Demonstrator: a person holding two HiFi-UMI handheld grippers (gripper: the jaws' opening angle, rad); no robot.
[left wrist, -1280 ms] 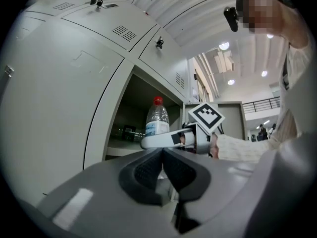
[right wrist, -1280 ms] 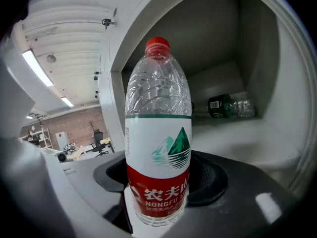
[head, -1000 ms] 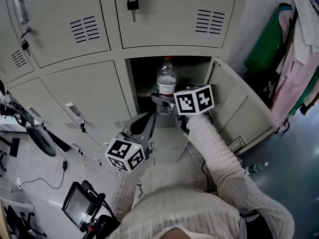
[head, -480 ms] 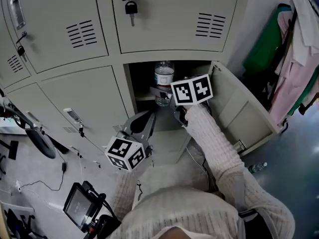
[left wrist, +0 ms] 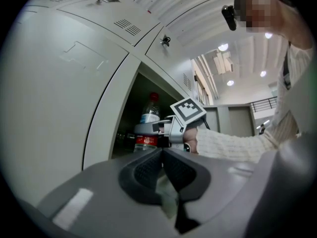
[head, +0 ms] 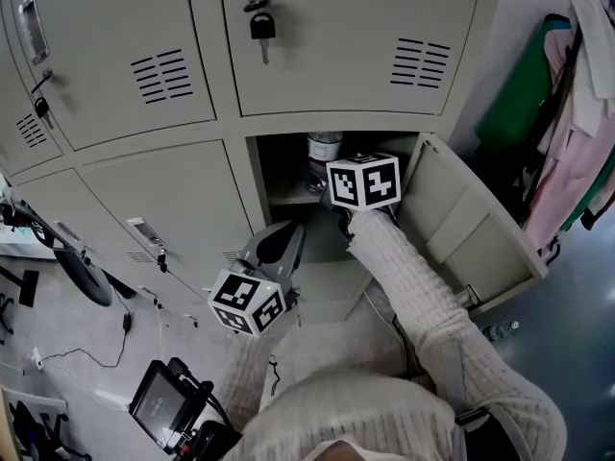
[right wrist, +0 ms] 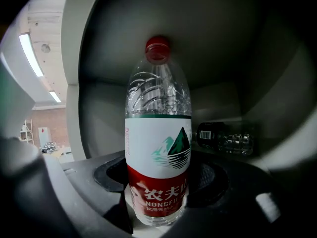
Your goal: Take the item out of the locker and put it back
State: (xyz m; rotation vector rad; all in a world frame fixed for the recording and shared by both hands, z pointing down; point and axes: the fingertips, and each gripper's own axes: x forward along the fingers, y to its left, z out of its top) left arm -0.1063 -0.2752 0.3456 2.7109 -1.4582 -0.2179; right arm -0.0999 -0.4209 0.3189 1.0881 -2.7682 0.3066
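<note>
Although the bank of grey-beige metal lockers [head: 154, 176] and the swung-out grey door [head: 461, 224] of the one open compartment [head: 283, 166] sit much as they did a second ago in my head view, the white knit sleeve [head: 413, 296] now reaches further in. The right gripper [right wrist: 158, 183] has carried its black-and-white marker cube [head: 363, 181] up to the opening. The clear plastic water bottle with a red cap and a white-and-red label [right wrist: 158, 143] showed nearly whole in front of the compartment a second ago. It is now inside, and from above I see only its shoulder over the cube. The left gripper [left wrist: 162, 152] hangs low at the left, below the opening, about where it was.

The bottle stands upright, long axis vertical, red cap up, label facing the right gripper's camera. The right jaws are clenched on it, one pad on either side of the red lower band of the label. The left jaws are pressed together with nothing between them.

Behind the bottle to the right, a second clear bottle, dark at its left end [right wrist: 225, 139], lies on its side at the back of the compartment, dim and hard to read. The held bottle's base is cut off between the jaws, so I cannot tell whether it touches the shelf. The cube hides the right jaws from my head view.
</note>
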